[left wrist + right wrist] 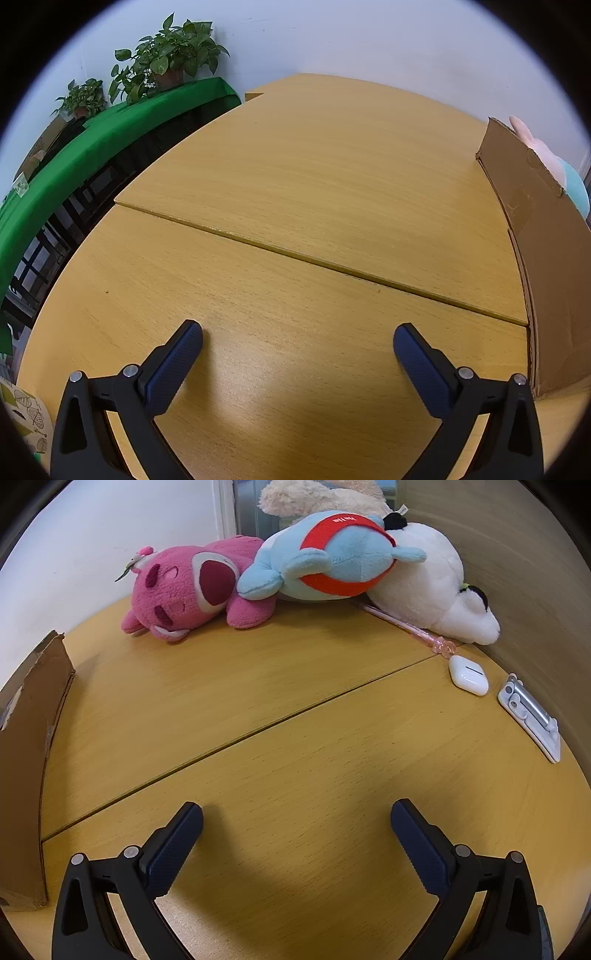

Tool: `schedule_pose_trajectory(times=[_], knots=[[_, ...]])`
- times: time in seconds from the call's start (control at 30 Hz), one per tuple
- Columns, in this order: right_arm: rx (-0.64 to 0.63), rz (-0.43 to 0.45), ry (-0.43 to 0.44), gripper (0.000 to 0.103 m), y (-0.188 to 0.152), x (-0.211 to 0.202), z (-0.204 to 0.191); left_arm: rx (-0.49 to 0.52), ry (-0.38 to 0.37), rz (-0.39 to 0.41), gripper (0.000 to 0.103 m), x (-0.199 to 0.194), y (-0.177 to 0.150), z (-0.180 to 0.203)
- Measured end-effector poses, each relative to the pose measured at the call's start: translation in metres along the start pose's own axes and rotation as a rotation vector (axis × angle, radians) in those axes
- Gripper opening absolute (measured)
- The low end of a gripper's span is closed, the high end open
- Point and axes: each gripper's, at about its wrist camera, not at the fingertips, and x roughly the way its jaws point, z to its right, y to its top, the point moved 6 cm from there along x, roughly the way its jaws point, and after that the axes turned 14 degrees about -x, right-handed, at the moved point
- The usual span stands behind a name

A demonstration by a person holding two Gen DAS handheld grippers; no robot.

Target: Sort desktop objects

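Both claws are spread as wide as they go and pinch nothing: the left gripper [297, 334] hangs tilted down over bare desk [295, 177], and the right gripper [296, 812] does the same over its own stretch of wood. Ahead of the left one there is nothing to sort; only a cardboard box [543, 236] stands to its right, its wall upright. That same box sits at the left edge of the right wrist view, so it lies between the two hands. All the things to sort lie on the right gripper's side, well apart from it. Far ahead, against the wall, are a pink plush [184, 587], a blue plush [332, 554] leaning on it, and a white plush [432, 579]. Ahead and to the right lie a pink pen [406, 626], its long axis running diagonally from under the white plush, then an earbud case [468, 675] and a phone stand [530, 718] along the side panel. The right hand is plainly the nearer, so it likely reaches first, forward and rightward, with the box to its left as the probable destination.
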Motion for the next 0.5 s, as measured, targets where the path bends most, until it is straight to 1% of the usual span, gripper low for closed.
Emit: schedule_pose_trajectory(times=[0.5], knots=[[0.000, 0.001, -0.001, 0.103, 0.0004, 0.0011, -0.0001, 0.000, 0.002, 0.000, 0.103, -0.0005, 0.0024, 0.0022]])
